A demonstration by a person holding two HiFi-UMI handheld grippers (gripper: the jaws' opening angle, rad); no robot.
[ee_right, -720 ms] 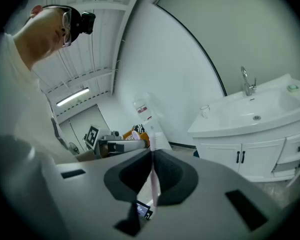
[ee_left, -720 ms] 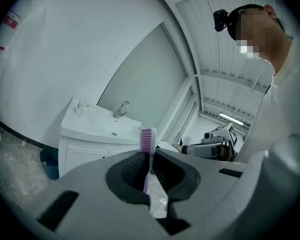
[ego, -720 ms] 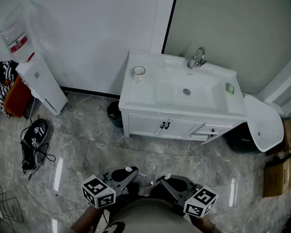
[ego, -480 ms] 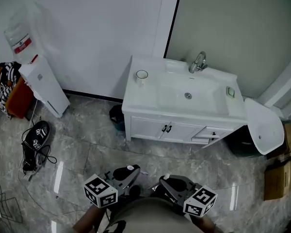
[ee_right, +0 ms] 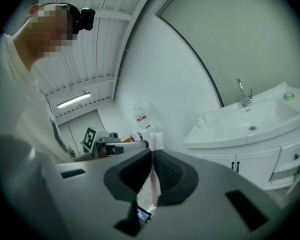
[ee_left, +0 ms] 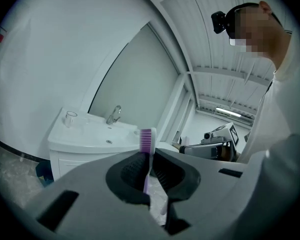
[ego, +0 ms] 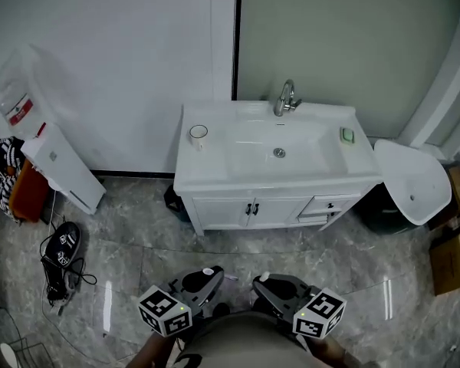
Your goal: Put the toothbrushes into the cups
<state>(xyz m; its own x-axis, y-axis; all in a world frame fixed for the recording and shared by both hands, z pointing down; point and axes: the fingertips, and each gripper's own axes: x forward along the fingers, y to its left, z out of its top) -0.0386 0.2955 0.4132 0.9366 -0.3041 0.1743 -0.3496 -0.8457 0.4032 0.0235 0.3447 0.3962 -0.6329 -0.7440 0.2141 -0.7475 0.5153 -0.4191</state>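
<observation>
We stand on a grey marbled floor (ego: 215,244) facing a white vanity at 12 o'clock, set against a white wall panel and a pale green one. On its tabletop (ego: 215,159) a clear cup (ego: 198,134) stands at the 9 o'clock end, a faucet (ego: 286,98) rises behind the basin, and a small green thing (ego: 346,135) lies at the 3 o'clock end. At 10 o'clock a white water dispenser (ego: 61,167) carries a bottle with a red label (ego: 15,112), its writing too small to read. Our left hand-held gripper (ee_left: 149,170) is clamped on a purple-bristled toothbrush (ee_left: 148,139), held upright. Our right hand-held gripper (ee_right: 152,171) is clamped the same way on a pink toothbrush (ee_right: 156,140). Both toothbrushes are well apart from the cup. The left cube (ego: 165,310) and right cube (ego: 319,313) show black-and-white square markers.
</observation>
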